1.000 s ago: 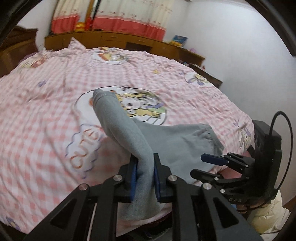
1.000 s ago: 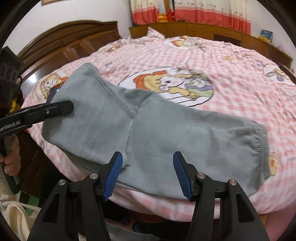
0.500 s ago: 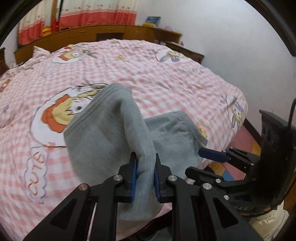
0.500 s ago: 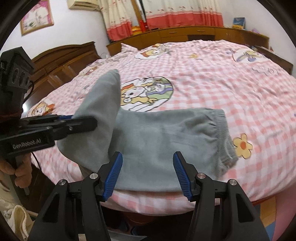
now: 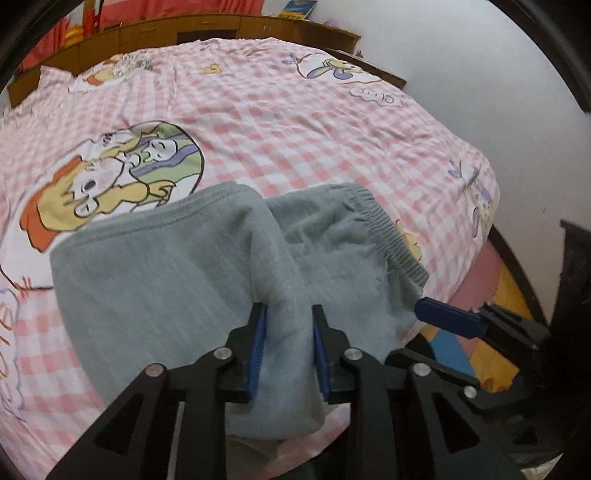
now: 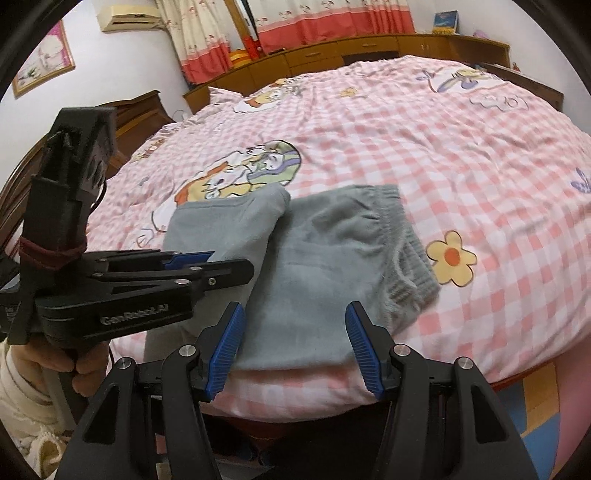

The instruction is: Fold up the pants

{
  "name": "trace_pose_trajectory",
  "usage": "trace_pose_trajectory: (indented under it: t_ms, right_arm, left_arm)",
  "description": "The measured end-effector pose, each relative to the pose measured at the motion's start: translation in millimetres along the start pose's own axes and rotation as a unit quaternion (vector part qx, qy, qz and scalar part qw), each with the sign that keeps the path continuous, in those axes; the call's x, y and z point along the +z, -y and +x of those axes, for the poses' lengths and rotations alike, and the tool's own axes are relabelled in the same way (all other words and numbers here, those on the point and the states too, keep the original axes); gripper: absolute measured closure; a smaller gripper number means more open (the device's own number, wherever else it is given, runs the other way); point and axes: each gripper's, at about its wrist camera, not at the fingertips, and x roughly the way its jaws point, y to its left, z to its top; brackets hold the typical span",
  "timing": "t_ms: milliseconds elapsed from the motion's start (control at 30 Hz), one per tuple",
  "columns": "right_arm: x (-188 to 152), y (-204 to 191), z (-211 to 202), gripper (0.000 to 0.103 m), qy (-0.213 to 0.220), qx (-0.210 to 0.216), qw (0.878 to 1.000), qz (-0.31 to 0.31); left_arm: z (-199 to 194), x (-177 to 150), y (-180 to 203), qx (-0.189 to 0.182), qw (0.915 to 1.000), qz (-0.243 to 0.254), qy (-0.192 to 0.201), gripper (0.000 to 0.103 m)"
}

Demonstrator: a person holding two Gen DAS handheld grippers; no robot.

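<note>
Grey sweatpants (image 5: 159,280) lie near the front edge of the pink checked bed (image 5: 295,122). My left gripper (image 5: 288,350) is shut on the leg end of the pants and holds it folded over the waist half, whose elastic waistband (image 5: 384,229) shows to the right. In the right wrist view the pants (image 6: 314,266) show the folded layer on the left and my left gripper (image 6: 221,267) clamped on its near edge. My right gripper (image 6: 293,347) is open and empty, just before the pants' front edge; it also shows in the left wrist view (image 5: 447,321).
Wooden cabinets (image 6: 369,51) and red-and-white curtains (image 6: 295,26) stand behind the bed. A dark wooden headboard (image 6: 140,110) is at the left. The bed edge drops to a coloured floor (image 5: 498,295) at the right. A white wall (image 5: 480,74) is to the right.
My left gripper has carried the leg end to the right, over the waist half, and lowered it, so the pants now lie folded. My right gripper has stayed open.
</note>
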Motion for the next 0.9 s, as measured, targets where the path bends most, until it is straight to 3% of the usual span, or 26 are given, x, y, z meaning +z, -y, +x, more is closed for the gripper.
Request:
trace_pose_trajectory:
  t_ms: [167, 367, 533, 667, 900]
  right_arm:
    - [1.3, 3.6, 3.1, 0.045, -0.005, -0.004, 1.0, 0.012]
    - [11.7, -2.7, 11.3, 0.045, -0.009, 0.002, 1.0, 0.01]
    - [31.1, -10.2, 29.8, 0.045, -0.023, 0.016, 1.0, 0.01]
    - [41.3, -19.9, 55.5, 0.045, -0.051, 0.009, 0.999, 0.0]
    - [42.4, -36.9, 84.9, 0.045, -0.09, -0.012, 0.996, -0.018]
  left_arm:
    - [-24.3, -2.1, -4.4, -0.011, 0.9996, -0.003, 0.028, 0.055]
    - [-54.3, -17.4, -28.6, 0.027, 0.9979, -0.019, 0.056, 0.054]
    - [-60.6, -43.9, -67.4, 0.06, 0.9949, -0.059, 0.055, 0.054]
    - [-58.2, -62.9, -100.7, 0.059, 0.9914, -0.108, 0.044, 0.054]
    - [-61.6, -77.6, -127.2, 0.056, 0.9874, -0.139, 0.052, 0.054]
